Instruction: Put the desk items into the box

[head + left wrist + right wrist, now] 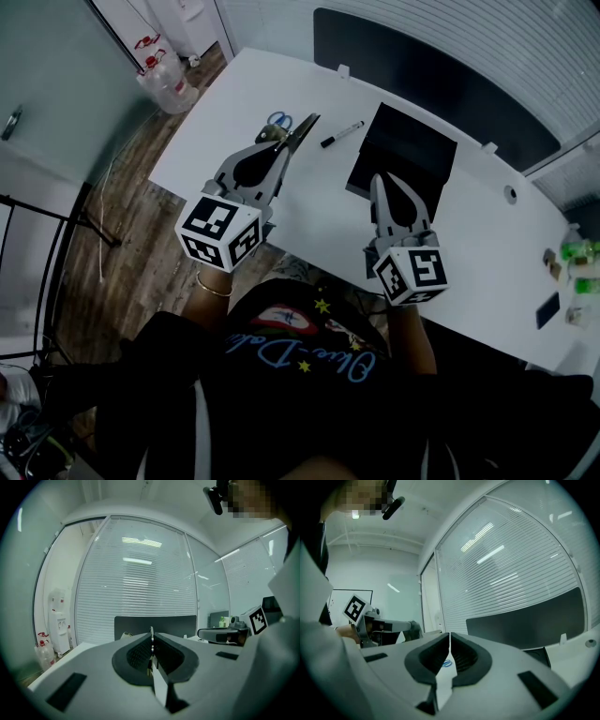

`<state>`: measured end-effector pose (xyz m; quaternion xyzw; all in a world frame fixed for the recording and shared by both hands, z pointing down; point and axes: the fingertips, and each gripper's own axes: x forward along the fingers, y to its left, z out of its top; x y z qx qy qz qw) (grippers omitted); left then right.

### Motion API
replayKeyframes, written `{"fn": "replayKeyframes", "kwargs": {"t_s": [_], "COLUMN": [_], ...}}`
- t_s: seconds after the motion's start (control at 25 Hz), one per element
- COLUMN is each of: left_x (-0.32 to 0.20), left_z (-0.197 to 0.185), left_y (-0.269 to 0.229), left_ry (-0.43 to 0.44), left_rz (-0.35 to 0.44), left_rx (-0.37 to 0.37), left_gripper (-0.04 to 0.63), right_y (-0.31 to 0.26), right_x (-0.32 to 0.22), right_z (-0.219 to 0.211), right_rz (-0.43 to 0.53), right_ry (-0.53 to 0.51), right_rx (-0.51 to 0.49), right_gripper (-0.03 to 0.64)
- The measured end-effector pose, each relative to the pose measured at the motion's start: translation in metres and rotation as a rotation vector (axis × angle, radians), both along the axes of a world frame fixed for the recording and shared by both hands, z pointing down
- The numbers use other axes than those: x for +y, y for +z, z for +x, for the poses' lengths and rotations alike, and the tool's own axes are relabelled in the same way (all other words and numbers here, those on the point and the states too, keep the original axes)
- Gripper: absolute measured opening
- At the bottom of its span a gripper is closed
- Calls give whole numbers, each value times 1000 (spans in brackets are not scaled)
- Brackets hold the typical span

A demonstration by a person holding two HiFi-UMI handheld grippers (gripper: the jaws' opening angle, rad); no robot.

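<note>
Left hand-held gripper (278,141) and right hand-held gripper (380,180) are pressed together (head view alone shows the marker (342,134)).

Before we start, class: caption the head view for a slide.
Both shut, left gripper and right gripper hover over white desk with scissors, marker, black box.

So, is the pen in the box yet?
No, out: the pen lies on the table beside the box.

Left tool (272,142), right tool (379,180) seemingly shut.
</note>
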<state>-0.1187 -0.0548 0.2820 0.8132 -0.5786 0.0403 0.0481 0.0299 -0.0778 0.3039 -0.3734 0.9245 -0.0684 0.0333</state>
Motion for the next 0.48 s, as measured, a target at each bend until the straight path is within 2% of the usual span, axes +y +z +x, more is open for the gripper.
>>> {"fn": "replayKeyframes", "kwargs": {"t_s": [0.48], "left_x": [-2], "left_z": [13], "left_y": [3], "left_ry": [42], "left_rz": [-2], "left_rx": [-4], "left_gripper": [15], "right_y": [1], "right_x": [3], "right_z": [18], "right_rz": [-2], "right_ry": [47], "right_rx": [2], "right_gripper": [11]}}
